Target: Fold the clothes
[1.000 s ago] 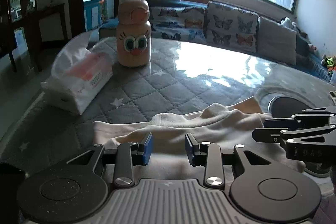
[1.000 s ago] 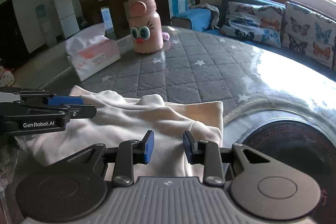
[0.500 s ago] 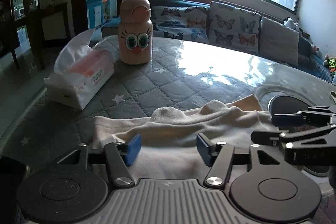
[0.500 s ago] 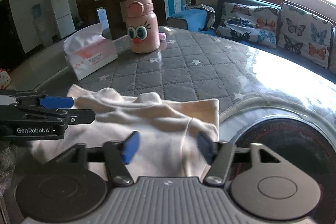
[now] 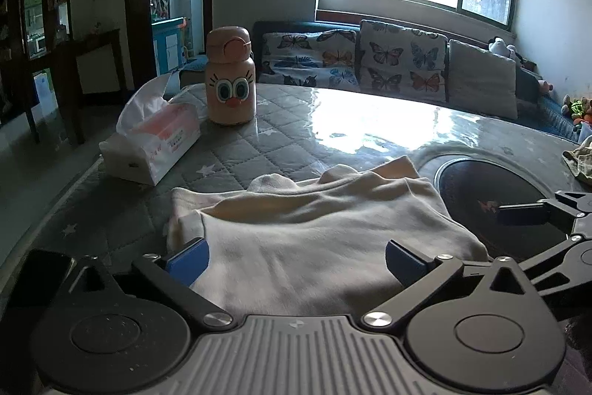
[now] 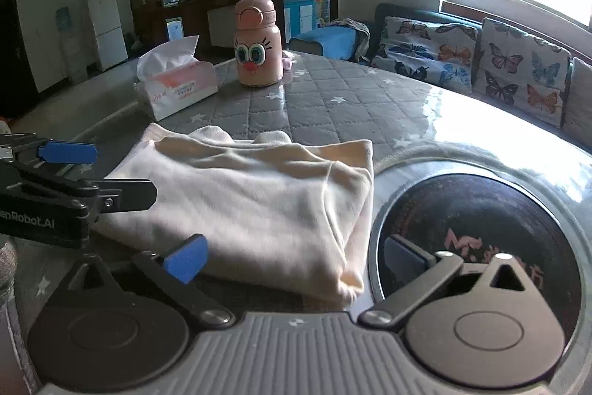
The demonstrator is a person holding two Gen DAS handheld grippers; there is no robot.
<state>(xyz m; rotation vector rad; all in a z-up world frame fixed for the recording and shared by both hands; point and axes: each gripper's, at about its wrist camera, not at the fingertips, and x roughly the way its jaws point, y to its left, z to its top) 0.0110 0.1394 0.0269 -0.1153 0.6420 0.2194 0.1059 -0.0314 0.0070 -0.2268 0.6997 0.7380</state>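
Observation:
A cream garment (image 5: 314,228) lies folded in a thick flat stack on the grey quilted table (image 5: 266,150); it also shows in the right wrist view (image 6: 259,202). My left gripper (image 5: 296,260) is open and empty, its blue-padded jaws wide apart at the garment's near edge. My right gripper (image 6: 294,256) is open and empty at the garment's near right corner. Each gripper shows at the edge of the other's view: the right one in the left wrist view (image 5: 547,221), the left one in the right wrist view (image 6: 74,180).
A pink cartoon-face bottle (image 5: 230,84) and a tissue pack (image 5: 155,143) stand at the far left of the table. A dark round inset (image 6: 477,239) lies right of the garment. A dark phone (image 5: 40,276) lies near left. A sofa with butterfly cushions (image 5: 370,62) is behind.
Both grippers have opened wide and let go of the garment, then drawn back and up a little. The garment has settled flatter on the table.

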